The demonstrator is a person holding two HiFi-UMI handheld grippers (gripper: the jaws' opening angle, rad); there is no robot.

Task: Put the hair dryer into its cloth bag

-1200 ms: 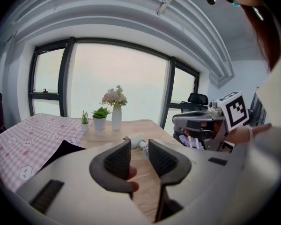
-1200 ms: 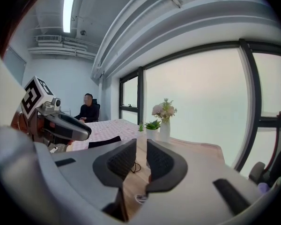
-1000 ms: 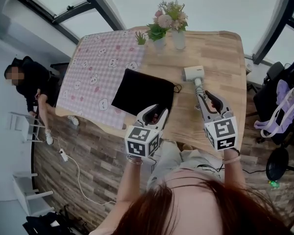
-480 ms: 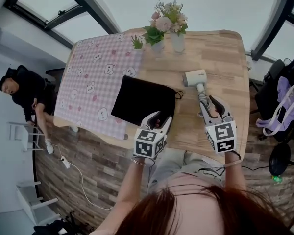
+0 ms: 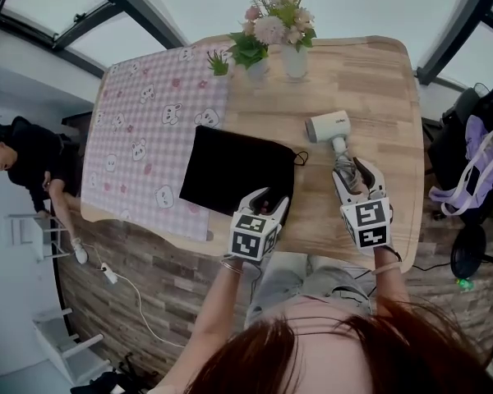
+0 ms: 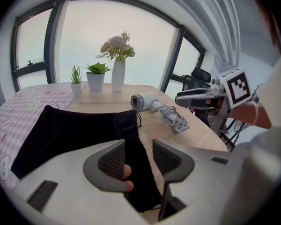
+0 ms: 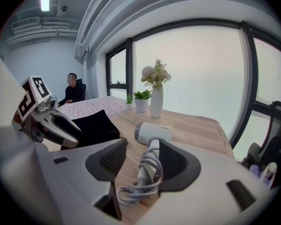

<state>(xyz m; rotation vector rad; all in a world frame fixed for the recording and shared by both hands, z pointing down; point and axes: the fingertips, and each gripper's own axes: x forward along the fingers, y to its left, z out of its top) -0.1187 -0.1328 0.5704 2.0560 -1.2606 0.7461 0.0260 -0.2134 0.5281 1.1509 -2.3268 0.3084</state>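
A black cloth bag lies flat on the wooden table, partly over the pink cloth. My left gripper hangs over the bag's near right corner. Its jaws are opening, and the bag's edge lies between them without being pressed. To the right lies a white hair dryer, its handle and coiled grey cord pointing towards me. My right gripper is low over that handle. Its jaws are opening too, and they straddle the cord and handle without touching them. The hair dryer lies beyond the bag.
A pink checked tablecloth covers the table's left half. A vase of flowers and two small potted plants stand at the far edge. A person in black sits off the left side. A chair with a purple bag is at the right.
Both grippers have come down and forward towards the table, the left over the bag's corner, the right over the dryer's handle. Both pairs of jaws stand wider apart.
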